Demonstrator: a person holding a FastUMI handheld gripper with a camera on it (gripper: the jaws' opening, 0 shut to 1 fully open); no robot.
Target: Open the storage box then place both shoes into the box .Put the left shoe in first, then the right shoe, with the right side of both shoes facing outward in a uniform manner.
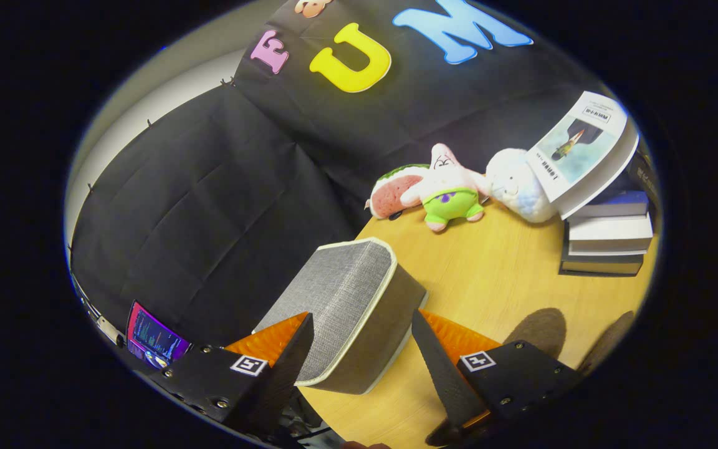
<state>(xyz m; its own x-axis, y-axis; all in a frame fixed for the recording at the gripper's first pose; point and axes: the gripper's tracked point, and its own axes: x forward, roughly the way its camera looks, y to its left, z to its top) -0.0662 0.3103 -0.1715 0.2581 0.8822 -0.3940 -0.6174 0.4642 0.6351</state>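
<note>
A grey fabric storage box (340, 299) with cream piping stands on the wooden table (496, 280), close to the table's left edge. Its lid lies flat on top, down on the box. My gripper (361, 317) is open, and the near end of the box sits between the two fingers. The left finger (293, 355) runs along the lid's near left edge. The right finger (437, 362) stands beside the box's right wall with a thin gap showing. I see nothing held.
Plush toys line the table's far edge: a watermelon slice (393, 193), a pink star figure (449, 187) and a white one (515, 184). A stack of books (608, 240) with a tilted booklet (583, 146) stands beyond the right finger. A lit screen (153, 340) sits below, left of the table.
</note>
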